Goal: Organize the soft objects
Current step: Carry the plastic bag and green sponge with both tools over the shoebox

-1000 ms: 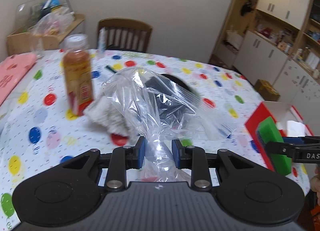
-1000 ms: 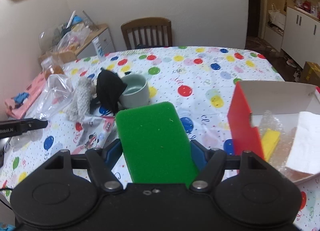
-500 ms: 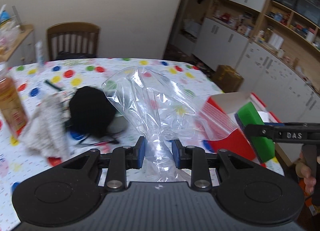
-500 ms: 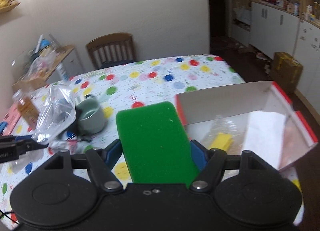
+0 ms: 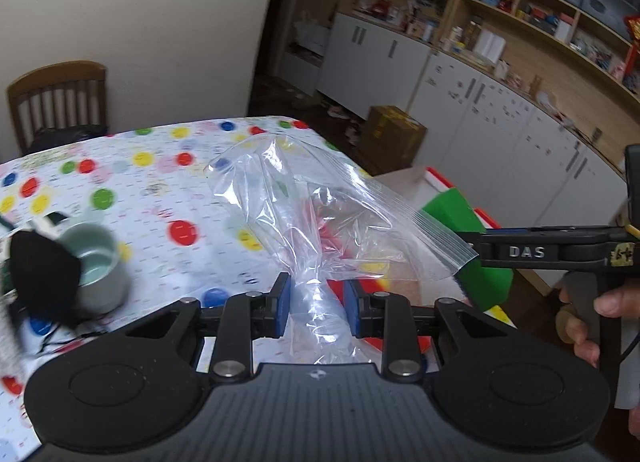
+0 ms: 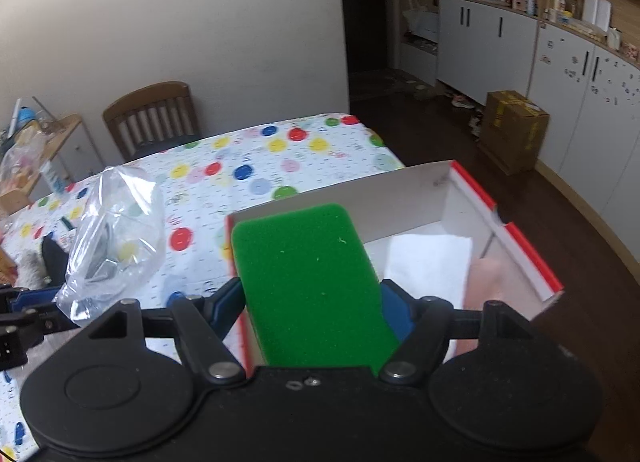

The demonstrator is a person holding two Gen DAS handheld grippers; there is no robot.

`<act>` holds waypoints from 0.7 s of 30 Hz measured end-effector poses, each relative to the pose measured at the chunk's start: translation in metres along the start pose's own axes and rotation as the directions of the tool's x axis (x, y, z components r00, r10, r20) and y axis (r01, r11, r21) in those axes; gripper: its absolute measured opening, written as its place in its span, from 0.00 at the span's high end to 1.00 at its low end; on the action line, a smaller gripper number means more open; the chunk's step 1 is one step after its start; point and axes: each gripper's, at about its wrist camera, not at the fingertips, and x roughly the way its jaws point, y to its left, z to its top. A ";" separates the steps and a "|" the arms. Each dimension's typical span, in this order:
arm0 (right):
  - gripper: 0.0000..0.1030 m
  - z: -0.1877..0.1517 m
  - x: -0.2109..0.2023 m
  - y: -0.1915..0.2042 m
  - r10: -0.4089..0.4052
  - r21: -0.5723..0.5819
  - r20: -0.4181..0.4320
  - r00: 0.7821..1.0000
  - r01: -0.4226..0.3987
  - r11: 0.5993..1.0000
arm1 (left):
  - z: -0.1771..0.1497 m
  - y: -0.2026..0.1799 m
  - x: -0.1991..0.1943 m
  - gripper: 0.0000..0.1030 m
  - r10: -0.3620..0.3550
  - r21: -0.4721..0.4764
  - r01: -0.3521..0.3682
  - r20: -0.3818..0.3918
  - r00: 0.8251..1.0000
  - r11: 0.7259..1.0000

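**Both grippers loaded above the box end of the table**

The left gripper (image 5: 314, 304) has its blue pads pressed in on the gathered neck of a clear plastic zip bag (image 5: 320, 205); the jaws stand narrow, pinched on the film. The bag is thin, crinkled and glossy, fanning upward and to the right from the pinch, its ribbed zip strip reaching the far gripper's finger. The right gripper (image 6: 310, 302) is clamped wide on a green sponge (image 6: 308, 282), a thick slab with rounded corners and a coarse, pitted face, standing up between the pads. A hand (image 5: 600, 314) grips that tool's handle at the right edge of the left wrist view.

Just beyond the sponge sits an open cardboard box (image 6: 404, 189) with white inner walls and red outer edges, holding a white folded sheet (image 6: 432, 266) and something pale pink beside it. The box sits at the table's right end. The table (image 6: 280, 165) wears a white cloth with coloured dots. To the left, a pale green cup (image 5: 98, 262) stands touching a black soft item (image 5: 42, 274). A wooden chair (image 6: 154, 117) is at the far edge.
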 end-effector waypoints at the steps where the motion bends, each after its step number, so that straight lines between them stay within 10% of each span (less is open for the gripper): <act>1: 0.30 0.001 0.001 -0.003 -0.011 -0.003 0.003 1.000 0.011 1.000 | 0.002 -0.005 0.005 0.73 -0.010 0.008 0.010 -0.005 1.000 1.000; 21: 0.30 0.019 0.055 -0.088 -0.172 0.182 -0.062 0.983 0.180 0.967 | 0.033 -0.087 0.134 0.73 -0.024 0.162 0.057 -0.199 0.980 0.985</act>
